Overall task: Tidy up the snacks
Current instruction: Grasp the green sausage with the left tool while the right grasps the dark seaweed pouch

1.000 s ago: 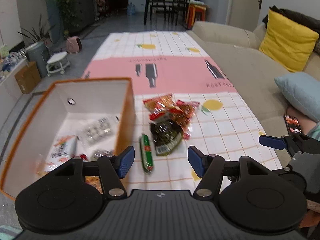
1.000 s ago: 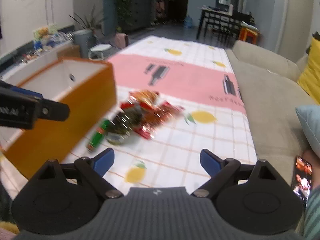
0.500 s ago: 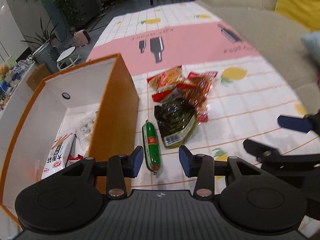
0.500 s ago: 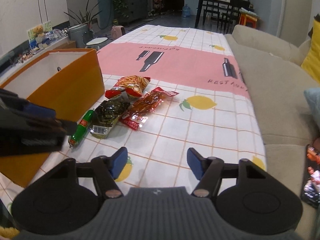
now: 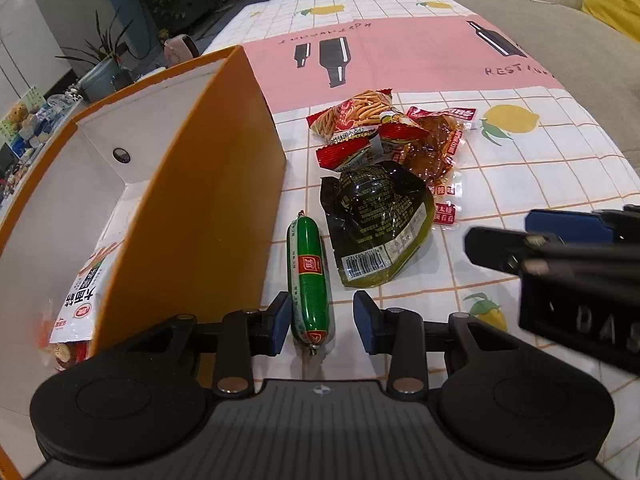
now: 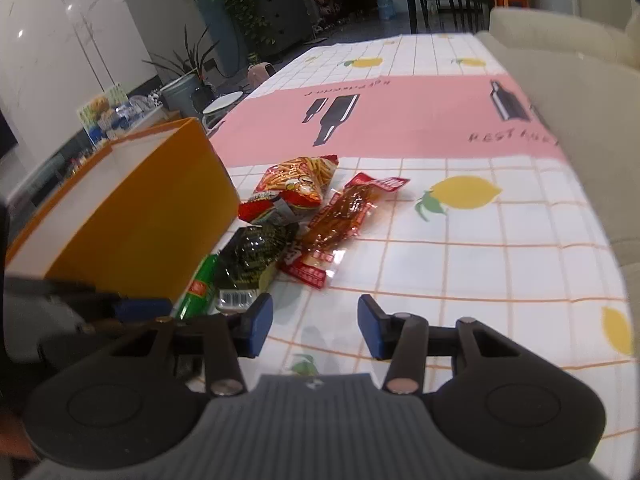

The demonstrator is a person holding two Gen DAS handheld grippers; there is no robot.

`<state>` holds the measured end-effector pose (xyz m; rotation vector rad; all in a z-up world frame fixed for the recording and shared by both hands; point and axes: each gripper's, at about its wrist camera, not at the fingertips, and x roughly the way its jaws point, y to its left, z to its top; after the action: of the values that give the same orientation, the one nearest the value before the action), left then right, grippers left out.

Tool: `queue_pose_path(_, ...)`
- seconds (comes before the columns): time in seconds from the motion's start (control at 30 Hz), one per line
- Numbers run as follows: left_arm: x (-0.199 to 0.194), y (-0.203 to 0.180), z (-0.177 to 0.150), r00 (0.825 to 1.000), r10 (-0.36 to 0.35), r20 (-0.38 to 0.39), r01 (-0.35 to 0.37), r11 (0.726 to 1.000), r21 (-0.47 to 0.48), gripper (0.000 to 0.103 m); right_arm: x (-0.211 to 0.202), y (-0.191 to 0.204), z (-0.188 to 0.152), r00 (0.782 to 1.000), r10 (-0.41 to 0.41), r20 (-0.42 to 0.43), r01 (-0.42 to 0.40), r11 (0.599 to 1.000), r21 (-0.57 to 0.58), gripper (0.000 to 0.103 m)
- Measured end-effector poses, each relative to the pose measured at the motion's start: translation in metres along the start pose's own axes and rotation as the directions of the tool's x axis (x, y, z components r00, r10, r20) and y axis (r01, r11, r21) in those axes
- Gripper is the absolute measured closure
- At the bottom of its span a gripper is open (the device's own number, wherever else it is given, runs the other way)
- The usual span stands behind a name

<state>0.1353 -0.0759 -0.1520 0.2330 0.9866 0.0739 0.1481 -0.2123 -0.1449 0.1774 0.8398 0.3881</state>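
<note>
A green sausage stick [image 5: 310,280] lies on the tablecloth beside the orange box [image 5: 208,200]; it also shows in the right wrist view [image 6: 199,288]. My left gripper [image 5: 322,322] is open, its jaws on either side of the sausage's near end. Beyond lie a dark green pouch [image 5: 378,224], a fries snack bag [image 5: 352,114] and red spicy-strip packs [image 5: 438,148]. My right gripper [image 6: 315,330] is open and empty over the cloth, right of the pile [image 6: 296,216]. The box [image 6: 132,216] holds a white packet [image 5: 82,300].
A beige sofa [image 6: 580,92] runs along the table's right edge. The checked and pink tablecloth [image 6: 460,248] stretches ahead. The right gripper's body [image 5: 580,280] sits at the right of the left wrist view. Plants and a dining set stand beyond the table.
My left gripper has moved down and forward until the green sausage sits between its jaws. My right gripper has moved closer to the snack pile, its jaws still apart.
</note>
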Motion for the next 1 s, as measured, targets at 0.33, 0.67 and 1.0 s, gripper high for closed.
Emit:
queue_pose_path(0.33,0.009,0.01,-0.008,0.997,-0.047,0.053,0.052,0.995,-0.091,0.068,0.026,0.004,0.013,0.993,0.119,-0.018,-0.118,0.99,0.072,0.062)
queue_pose_path(0.67,0.009,0.014,-0.01,0.993,-0.102,0.065,0.109,0.988,-0.112,0.075,0.047,0.008,0.016,0.986,0.146,-0.076,-0.137,0.984,0.11,0.097)
queue_pose_path(1.0,-0.005,0.022,-0.022,0.977,-0.211,-0.026,0.207,0.971,-0.122,0.075,0.019,0.004,0.003,0.996,0.028,-0.09,-0.024,0.998,0.053,0.103)
